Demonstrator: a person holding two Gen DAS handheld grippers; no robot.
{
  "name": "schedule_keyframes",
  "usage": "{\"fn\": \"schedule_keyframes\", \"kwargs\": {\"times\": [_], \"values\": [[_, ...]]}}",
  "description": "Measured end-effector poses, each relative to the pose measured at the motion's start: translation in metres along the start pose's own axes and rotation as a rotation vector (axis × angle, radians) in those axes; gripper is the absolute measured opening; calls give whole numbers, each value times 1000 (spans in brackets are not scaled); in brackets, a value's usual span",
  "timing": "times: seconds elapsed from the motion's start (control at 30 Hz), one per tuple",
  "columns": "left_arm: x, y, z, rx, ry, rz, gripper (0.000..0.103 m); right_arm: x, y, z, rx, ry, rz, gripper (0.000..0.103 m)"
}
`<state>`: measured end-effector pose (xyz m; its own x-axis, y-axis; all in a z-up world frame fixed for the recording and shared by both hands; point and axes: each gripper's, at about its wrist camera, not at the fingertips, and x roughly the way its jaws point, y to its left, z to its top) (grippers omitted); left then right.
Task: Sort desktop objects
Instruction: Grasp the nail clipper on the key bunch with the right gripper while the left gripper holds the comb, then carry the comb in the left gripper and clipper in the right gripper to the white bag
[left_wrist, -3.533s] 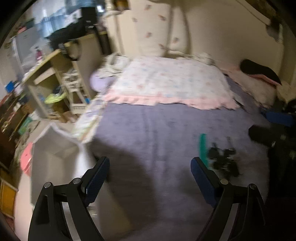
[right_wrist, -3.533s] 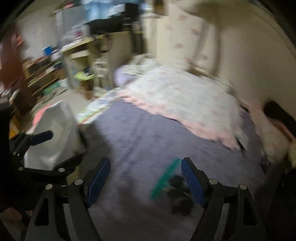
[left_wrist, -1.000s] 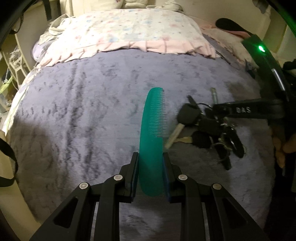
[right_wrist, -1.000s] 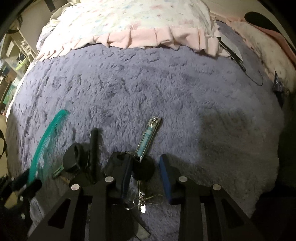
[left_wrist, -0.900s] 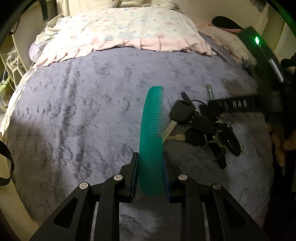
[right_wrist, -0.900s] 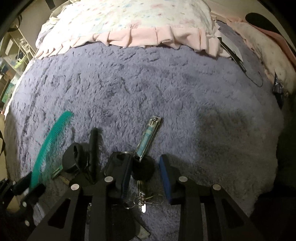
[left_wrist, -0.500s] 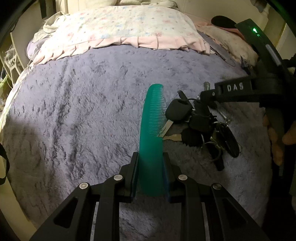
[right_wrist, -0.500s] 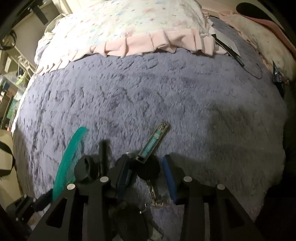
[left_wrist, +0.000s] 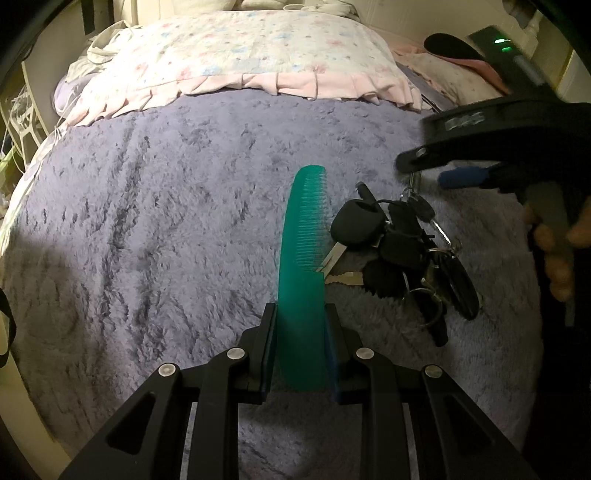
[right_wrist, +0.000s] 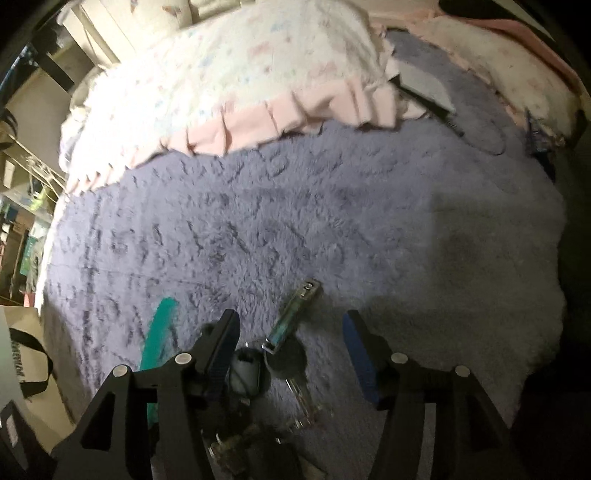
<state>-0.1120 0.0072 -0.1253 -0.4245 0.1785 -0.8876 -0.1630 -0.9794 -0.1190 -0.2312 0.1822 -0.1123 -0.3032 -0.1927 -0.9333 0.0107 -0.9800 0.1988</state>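
Green plastic comb (left_wrist: 301, 266) is pinched by its handle in my left gripper (left_wrist: 300, 343), teeth end sticking out over the purple fuzzy blanket (left_wrist: 147, 206) and aimed at the pink-frilled quilt (left_wrist: 236, 62). Whether the tip rests on the fuzz or hangs clear of it I can't tell. Just right of the comb is the bunch of keys (left_wrist: 399, 251), lying on the blanket with one key blade tucked in against the comb's teeth.

My right gripper (right_wrist: 290, 350) has just been spreading its jaws and they now stand apart above the keys, pressing on nothing, so the bunch isn't held. A nail clipper (right_wrist: 293, 317) hangs off the same ring, stretched out on the side away from the comb.

Progress-wise I'd call this early days. One thing is picked up but not put anywhere, and the keys lie loose on the blanket. Left of the comb, past the blanket's edge, a pale tote bag (right_wrist: 14, 354) peeks in, maybe the drop spot, but that's a guess.
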Motion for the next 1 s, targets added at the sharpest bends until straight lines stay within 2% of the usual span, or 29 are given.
{"fn": "schedule_keyframes", "kwargs": {"times": [0.07,0.1,0.13,0.17,0.2,0.23,0.37,0.73,0.8,1.0], "values": [[0,1,1,-6,-1,-3,24,11,4,0,-5,26,-25,55],[0,1,2,-9,-2,-5,24,16,4,-3,-17,38,-52,52],[0,2,2,-11,-3,-7,24,23,6,-5,-33,52,-86,45],[-1,2,2,-14,-7,-7,24,24,8,-7,-49,38,-107,43],[-2,3,2,-16,-10,-8,24,23,10,-8,-64,28,-104,23],[-3,4,2,-19,-11,-10,24,20,10,-9,-73,27,-91,9],[-9,5,3,-26,-31,-8,24,6,2,-10,-40,27,14,9],[-59,11,18,-34,-138,15,22,-71,19,-18,-84,-80,126,9],[-69,13,20,-44,-151,13,5,-85,21,-17,-96,-101,136,9],[-89,18,23,-59,-173,25,4,-111,40,-22,-122,-160,166,9]]}}
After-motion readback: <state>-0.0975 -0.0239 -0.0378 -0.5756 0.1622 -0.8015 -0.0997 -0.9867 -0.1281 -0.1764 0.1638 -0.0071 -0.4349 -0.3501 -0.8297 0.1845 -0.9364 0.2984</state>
